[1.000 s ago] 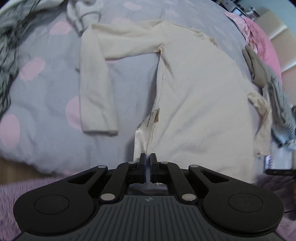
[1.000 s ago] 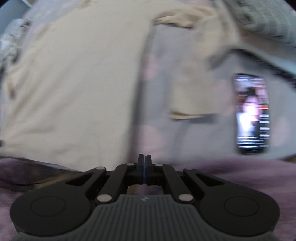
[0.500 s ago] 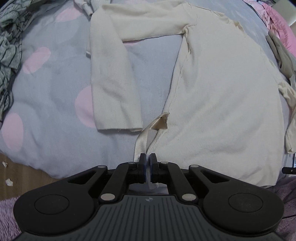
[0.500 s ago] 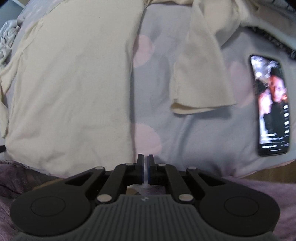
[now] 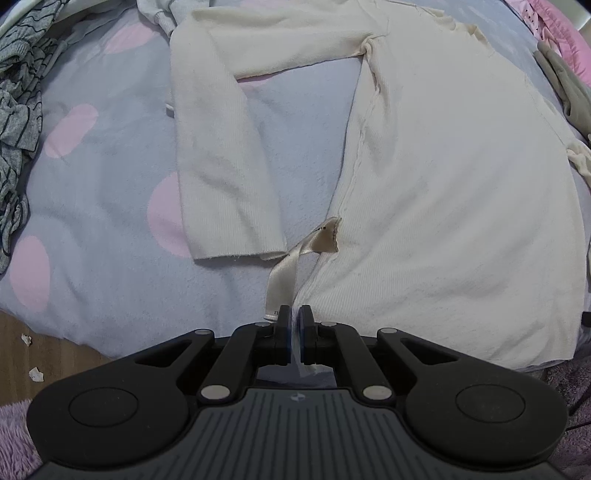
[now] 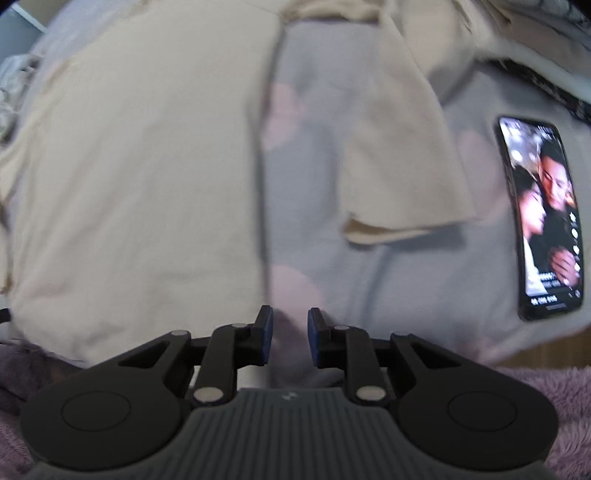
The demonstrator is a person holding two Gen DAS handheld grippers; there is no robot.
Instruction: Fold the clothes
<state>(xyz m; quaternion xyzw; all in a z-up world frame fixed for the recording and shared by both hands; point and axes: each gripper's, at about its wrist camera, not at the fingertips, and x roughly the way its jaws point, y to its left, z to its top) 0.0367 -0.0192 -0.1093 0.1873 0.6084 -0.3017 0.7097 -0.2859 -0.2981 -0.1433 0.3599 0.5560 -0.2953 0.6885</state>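
Observation:
A cream long-sleeved top [image 5: 443,192] lies spread flat on a grey bedsheet with pink dots [image 5: 103,206]. Its left sleeve [image 5: 218,155] is bent down beside the body. My left gripper [image 5: 294,319] is shut on the top's bottom left hem corner, next to a satin care label [image 5: 282,277]. In the right wrist view the top's body [image 6: 140,166] is at the left and its other sleeve [image 6: 399,177] lies to the right. My right gripper [image 6: 290,325] is open and empty above the sheet near the hem.
A lit phone [image 6: 543,218] lies on the sheet at the right. Striped grey clothes [image 5: 18,96] are piled at the left, and an olive garment [image 5: 569,88] and pink fabric [image 5: 550,26] at the right. Wooden floor [image 5: 33,350] and a purple rug [image 6: 554,384] lie below the bed edge.
My right gripper has opened from shut. My left gripper, still holding the hem, has moved closer over the bed, so the top looks larger.

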